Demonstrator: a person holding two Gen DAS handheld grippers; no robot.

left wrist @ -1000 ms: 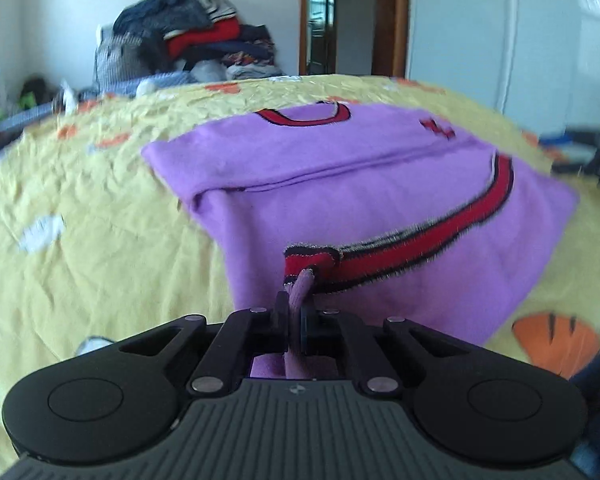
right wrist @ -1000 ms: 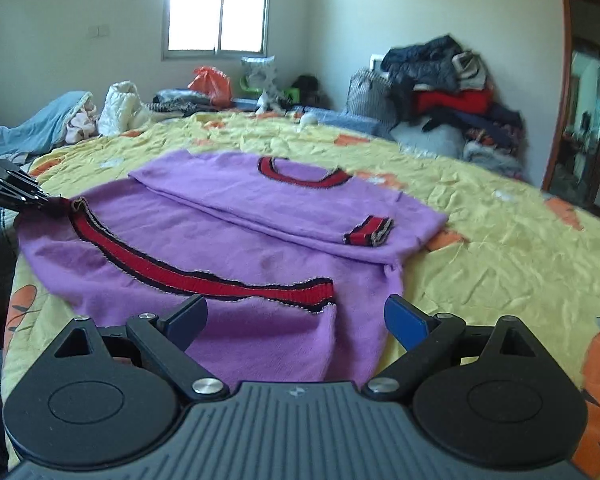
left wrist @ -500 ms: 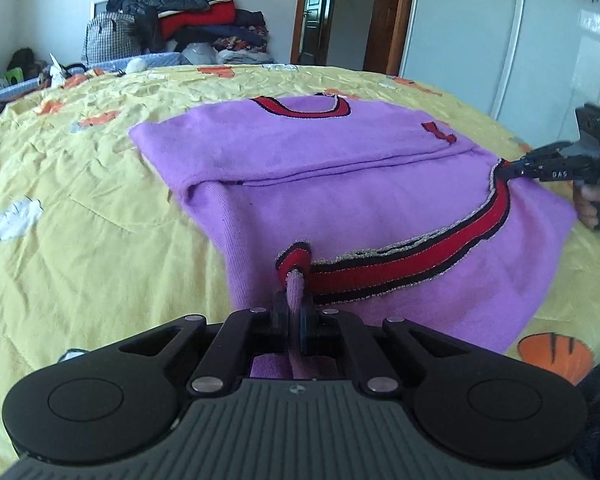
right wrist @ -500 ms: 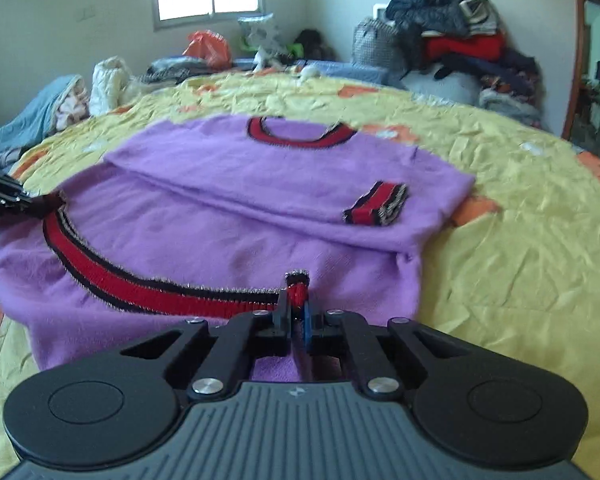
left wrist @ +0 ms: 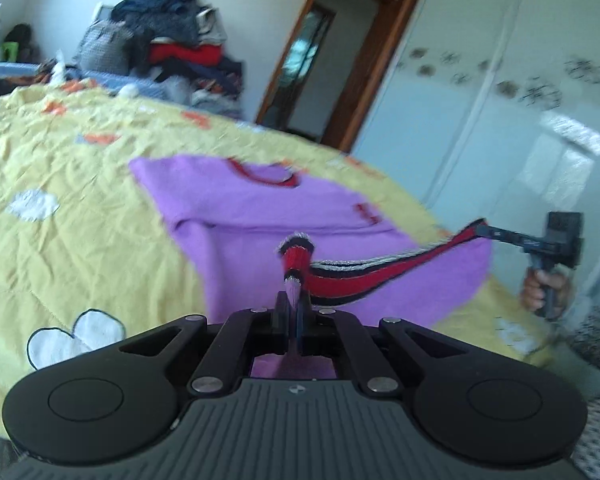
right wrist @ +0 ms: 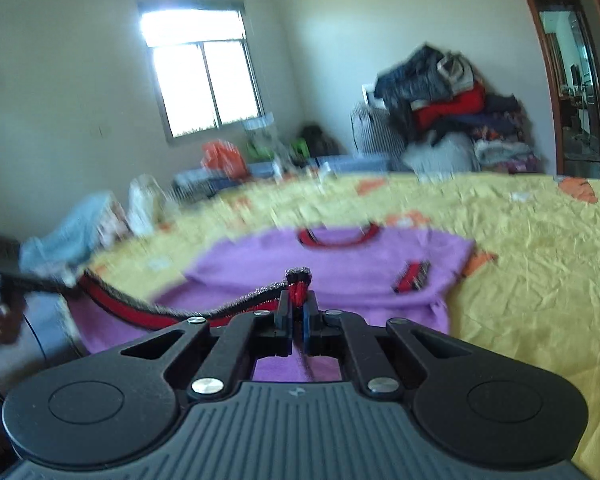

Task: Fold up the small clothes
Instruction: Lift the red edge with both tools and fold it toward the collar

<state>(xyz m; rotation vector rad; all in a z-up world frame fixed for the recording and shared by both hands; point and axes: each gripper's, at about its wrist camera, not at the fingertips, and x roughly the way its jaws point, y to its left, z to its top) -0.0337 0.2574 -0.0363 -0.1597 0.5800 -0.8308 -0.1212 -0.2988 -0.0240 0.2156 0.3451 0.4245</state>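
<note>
Left wrist view: purple sweater (left wrist: 268, 216), small, knitted, red-and-black trim; lies on the bed (left wrist: 60, 208) over a yellow printed sheet; neckline (left wrist: 264, 172) at the far end, pointing toward the doorway (left wrist: 312, 80); long axis runs from the camera away toward the neckline; hem band (left wrist: 364, 276) raised off the bed and strung crosswise between the two claws, sagging slightly in the middle; left claw (left wrist: 294, 312) clenched on one hem corner, knit bunched and standing up between its fingers; right claw (left wrist: 488, 232) seen at the right, clamped on the other hem corner, its handle in the person's hand (left wrist: 544, 288); white wardrobe (left wrist: 500, 100) behind; pile of clothes (left wrist: 168, 40) against the far wall; picture blurred.

Right wrist view: same sweater (right wrist: 340, 264) on the bed (right wrist: 540, 248); neckline (right wrist: 338, 236) at the far end, facing the window (right wrist: 204, 84); one striped cuff (right wrist: 412, 276) folded onto the chest at the right; right claw (right wrist: 298, 316) clenched on the red hem corner; hem band (right wrist: 148, 304) stretches leftward, lifted, to the left claw (right wrist: 70, 288), which grips its far end; pile of clothes (right wrist: 448, 108) at the right wall; picture blurred.
</note>
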